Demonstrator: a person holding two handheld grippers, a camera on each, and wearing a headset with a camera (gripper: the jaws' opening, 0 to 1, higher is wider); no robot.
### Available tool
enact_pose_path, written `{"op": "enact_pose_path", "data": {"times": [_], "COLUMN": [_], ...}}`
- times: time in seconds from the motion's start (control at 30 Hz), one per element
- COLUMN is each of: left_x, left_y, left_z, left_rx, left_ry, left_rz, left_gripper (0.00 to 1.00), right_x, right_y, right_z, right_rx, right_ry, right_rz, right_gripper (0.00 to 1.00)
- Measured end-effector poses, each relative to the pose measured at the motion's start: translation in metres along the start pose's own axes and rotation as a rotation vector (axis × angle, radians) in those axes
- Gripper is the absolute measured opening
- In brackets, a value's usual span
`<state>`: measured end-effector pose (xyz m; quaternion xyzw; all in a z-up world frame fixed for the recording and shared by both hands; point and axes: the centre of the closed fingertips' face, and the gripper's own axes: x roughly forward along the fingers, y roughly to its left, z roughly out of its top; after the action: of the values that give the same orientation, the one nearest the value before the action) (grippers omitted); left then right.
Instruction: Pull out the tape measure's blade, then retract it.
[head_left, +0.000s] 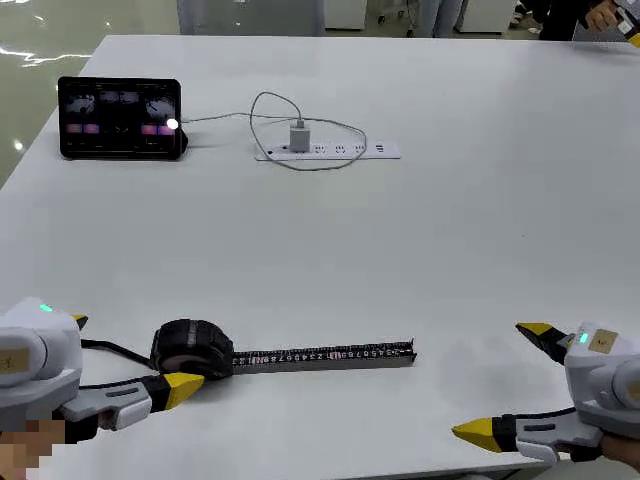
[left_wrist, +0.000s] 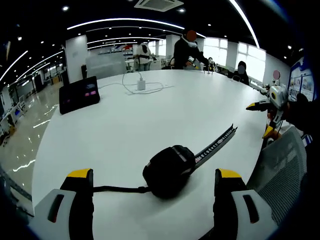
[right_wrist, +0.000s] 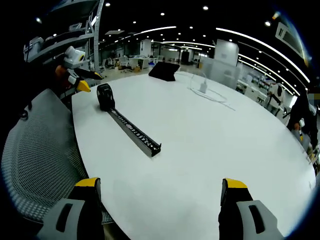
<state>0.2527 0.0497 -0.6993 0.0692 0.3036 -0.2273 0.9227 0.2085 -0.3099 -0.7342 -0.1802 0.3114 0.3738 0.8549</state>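
- Left tool (head_left: 131, 352): I find its jaws spread wide and clamped on nothing. It sits at the near left corner of the worktop (head_left: 450, 230).
- In the left gripper view the tape measure case (left_wrist: 169, 170) lies between those jaws with a gap on both sides. In the head view one yellow tip is just beside the case; I cannot tell whether it touches.
- A black strap (head_left: 112, 350) runs from the case back towards the left tool.
- Right tool (head_left: 500, 381): jaws apart, holding nothing, at the near right edge and well apart from the tape measure.
- The case lies on the worktop near the front edge, left of centre.
- Blade (head_left: 325, 356): drawn out and lying flat, printed scale upward. Its long axis runs roughly along the near edge, from the case rightwards.
- The blade's free end (head_left: 410, 352) points towards the right tool's side, short of it, with bare worktop between.
- Further back: a dark tablet (head_left: 120, 117) propped up at the left, and a white power strip (head_left: 330, 150) carrying a charger (head_left: 299, 135), with a looped white cable (head_left: 270, 110) between them.
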Motion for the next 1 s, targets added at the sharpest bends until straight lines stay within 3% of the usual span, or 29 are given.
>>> {"op": "enact_pose_path", "data": {"times": [0.2, 0.3, 0.37, 0.47, 0.63, 0.83, 0.9, 1.0], "left_x": [0.015, 0.021, 0.023, 0.025, 0.025, 0.03, 0.032, 0.038], "left_y": [-0.011, -0.011, -0.014, -0.012, -0.009, -0.01, -0.01, -0.03], "left_z": [0.004, 0.006, 0.007, 0.006, 0.003, 0.002, 0.001, -0.008], "left_rx": [-0.011, -0.019, -0.102, -0.165, -0.154, -0.183, -0.138, -0.115], "left_ry": [0.008, 0.011, -0.001, -0.007, -0.012, -0.035, -0.067, -0.056], "left_rz": [0.008, 0.028, 0.023, 0.026, 0.087, 0.145, 0.192, 0.156], "left_gripper": [0.99, 0.99, 0.99, 0.99, 0.99, 0.99, 0.99, 0.99], "right_x": [0.002, 0.002, 0.002, 0.002, 0.003, 0.007, 0.009, 0.014], "right_y": [0.003, 0.004, 0.004, 0.003, 0.0, 0.001, -0.002, -0.006], "right_z": [0.006, 0.008, 0.009, 0.011, 0.014, 0.014, 0.015, 0.02], "right_rx": [-0.028, -0.044, -0.058, -0.074, -0.105, -0.185, -0.21, -0.243], "right_ry": [0.013, 0.025, 0.033, 0.039, 0.049, 0.087, 0.102, 0.112], "right_rz": [0.029, 0.041, 0.046, 0.054, 0.063, 0.116, 0.127, 0.139], "right_gripper": [0.99, 0.99, 0.99, 0.99, 0.99, 0.99, 0.99, 0.99]}}
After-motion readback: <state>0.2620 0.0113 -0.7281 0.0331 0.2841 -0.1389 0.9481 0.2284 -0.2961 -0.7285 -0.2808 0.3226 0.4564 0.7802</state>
